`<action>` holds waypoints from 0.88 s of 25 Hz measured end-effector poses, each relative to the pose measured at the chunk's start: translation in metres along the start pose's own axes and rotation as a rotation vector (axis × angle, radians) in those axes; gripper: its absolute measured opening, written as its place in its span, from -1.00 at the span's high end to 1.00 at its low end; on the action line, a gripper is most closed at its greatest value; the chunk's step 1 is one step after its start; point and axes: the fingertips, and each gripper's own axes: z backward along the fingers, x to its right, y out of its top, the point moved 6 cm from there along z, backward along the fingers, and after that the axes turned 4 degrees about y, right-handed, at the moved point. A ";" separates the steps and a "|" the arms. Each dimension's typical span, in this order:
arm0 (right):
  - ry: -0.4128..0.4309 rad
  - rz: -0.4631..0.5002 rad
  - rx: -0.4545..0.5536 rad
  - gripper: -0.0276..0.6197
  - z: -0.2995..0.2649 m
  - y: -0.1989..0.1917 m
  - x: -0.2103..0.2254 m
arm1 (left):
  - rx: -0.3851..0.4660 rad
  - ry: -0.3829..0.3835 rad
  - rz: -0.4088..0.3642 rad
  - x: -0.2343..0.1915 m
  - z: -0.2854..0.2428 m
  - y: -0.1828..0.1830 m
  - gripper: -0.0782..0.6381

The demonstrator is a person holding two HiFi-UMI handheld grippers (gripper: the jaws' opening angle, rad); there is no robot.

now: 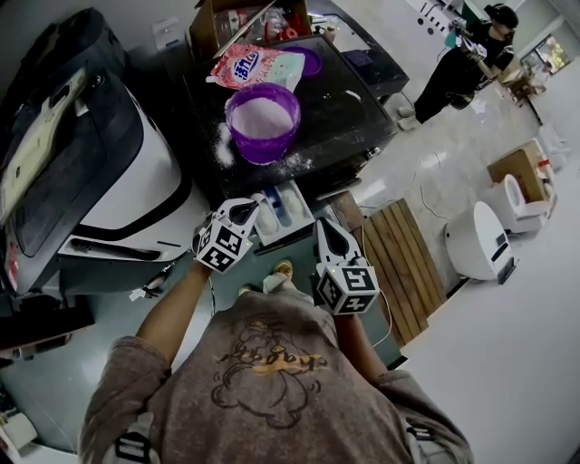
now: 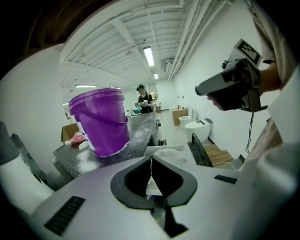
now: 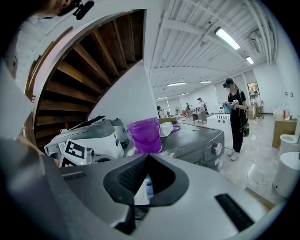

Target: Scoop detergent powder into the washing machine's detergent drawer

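Observation:
A purple bucket (image 1: 263, 119) holding white detergent powder stands on the dark washing machine top (image 1: 344, 109); it also shows in the left gripper view (image 2: 100, 122) and the right gripper view (image 3: 145, 135). A pink detergent bag (image 1: 256, 66) lies behind it. The white detergent drawer (image 1: 285, 211) is pulled out at the machine's front. My left gripper (image 1: 251, 207) hovers at the drawer's left edge, jaws shut and empty (image 2: 151, 160). My right gripper (image 1: 323, 225) sits just right of the drawer, also shut on nothing (image 3: 147, 156). I see no scoop.
Spilled powder (image 1: 222, 143) dusts the top beside the bucket. A purple lid (image 1: 309, 62) and a cardboard box (image 1: 237, 18) lie at the back. A second machine (image 1: 100, 172) stands left, a wooden pallet (image 1: 404, 263) and white toilets (image 1: 480, 240) right. A person (image 1: 467, 54) stands far right.

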 end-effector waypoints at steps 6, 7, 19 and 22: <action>0.000 -0.001 -0.008 0.91 -0.001 0.000 0.000 | 0.003 0.011 -0.169 0.010 -0.002 0.003 0.72; -0.002 -0.004 -0.009 0.91 -0.001 0.001 -0.001 | 0.005 0.014 -0.188 0.011 -0.002 0.003 0.72; -0.007 0.009 -0.028 0.91 0.001 -0.004 0.001 | 0.044 0.045 -0.570 0.034 0.001 0.004 0.72; -0.007 0.009 -0.029 0.91 0.002 -0.004 0.000 | 0.054 0.048 -0.624 0.037 0.002 0.003 0.72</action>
